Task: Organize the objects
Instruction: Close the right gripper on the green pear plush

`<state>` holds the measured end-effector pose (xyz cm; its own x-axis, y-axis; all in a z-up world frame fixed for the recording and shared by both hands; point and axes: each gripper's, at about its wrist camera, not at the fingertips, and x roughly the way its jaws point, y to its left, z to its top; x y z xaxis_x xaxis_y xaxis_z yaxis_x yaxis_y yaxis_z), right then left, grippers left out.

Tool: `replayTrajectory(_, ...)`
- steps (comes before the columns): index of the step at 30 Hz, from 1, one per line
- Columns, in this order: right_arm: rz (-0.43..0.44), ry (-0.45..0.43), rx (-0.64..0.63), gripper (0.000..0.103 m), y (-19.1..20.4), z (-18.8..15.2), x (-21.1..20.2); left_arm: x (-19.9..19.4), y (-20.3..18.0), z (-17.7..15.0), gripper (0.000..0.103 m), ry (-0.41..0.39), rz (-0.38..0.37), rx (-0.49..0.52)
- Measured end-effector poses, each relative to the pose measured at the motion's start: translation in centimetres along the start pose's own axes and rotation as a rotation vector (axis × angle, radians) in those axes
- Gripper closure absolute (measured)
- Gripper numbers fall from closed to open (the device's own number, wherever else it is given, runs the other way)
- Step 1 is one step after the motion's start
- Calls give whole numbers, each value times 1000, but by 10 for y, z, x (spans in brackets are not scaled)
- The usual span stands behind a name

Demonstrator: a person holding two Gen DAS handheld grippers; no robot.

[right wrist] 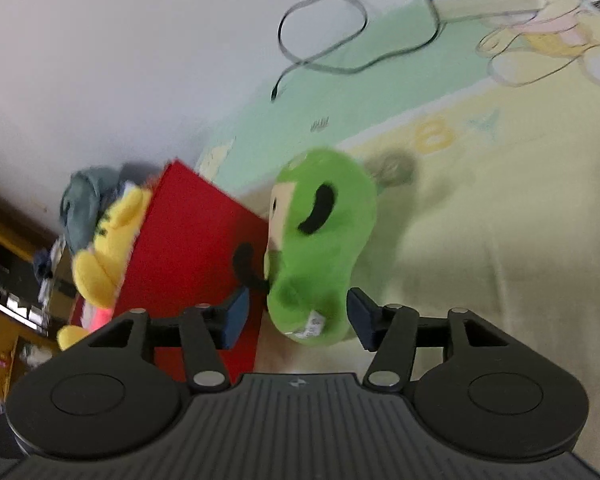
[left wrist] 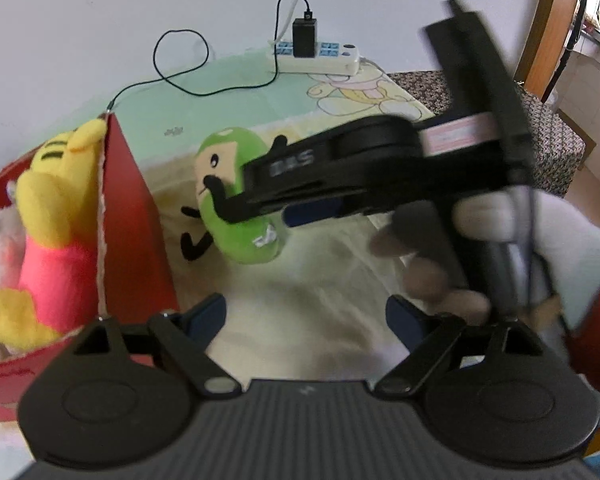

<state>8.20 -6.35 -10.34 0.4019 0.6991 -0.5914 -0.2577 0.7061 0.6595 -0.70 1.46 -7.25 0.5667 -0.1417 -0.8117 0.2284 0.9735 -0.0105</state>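
Beside red box | right gripper jaws apart around green plush, not pinching | left gripper apart, empty | centre pads on plush before closing

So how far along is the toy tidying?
Done: a yellow plush and pale ones sit in the red box. In hand: the right gripper is open around the green plush, not pressing it. Left: boxing it; the left gripper is open, empty.
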Motion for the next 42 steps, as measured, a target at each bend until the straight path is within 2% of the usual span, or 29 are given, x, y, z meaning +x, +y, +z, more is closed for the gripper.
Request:
replayTrajectory(3, -25, 4, -12, 45, 4, -1, 14, 0, 5, -3, 16, 8, 16, -14)
replayTrajectory(5, -17, 6, 2, 51, 2, -2, 17, -1, 10, -4, 16, 9, 7, -37)
replayTrajectory(6, -9, 5, 12, 58, 1, -3, 16, -2, 11, -4, 16, 6, 9, -42)
replayTrajectory(7, -2, 1, 19, 59, 0, -3, 14, -3, 12, -4, 16, 3, 10, -45)
replayTrajectory(15, 35, -30, 67, 62, -18, -21, -37, -8, 10, -5, 15, -20, -41, -28)
replayTrajectory(23, 33, 0, 124, 62, -30, -69, -88, -8, 5, -11, 15, -3, -177, -21)
replayTrajectory(27, 18, 10, 144, 58, -30, -92, -104, -5, 0, -15, 15, 7, -225, -4)
replayTrajectory(30, 12, -36, 185, 55, -33, -97, -113, 2, -5, -15, 15, 15, -236, -1)
replayTrajectory(34, 22, -110, 235, 43, -38, -92, -120, 11, -8, -9, 14, 21, -249, -18)
replayTrajectory(38, -18, -111, 235, 43, -39, -83, -107, 28, -8, -1, 14, 50, -244, -43)
replayTrajectory(42, -21, -99, 278, 42, -48, -78, -92, 44, -10, 5, 15, 78, -229, -68)
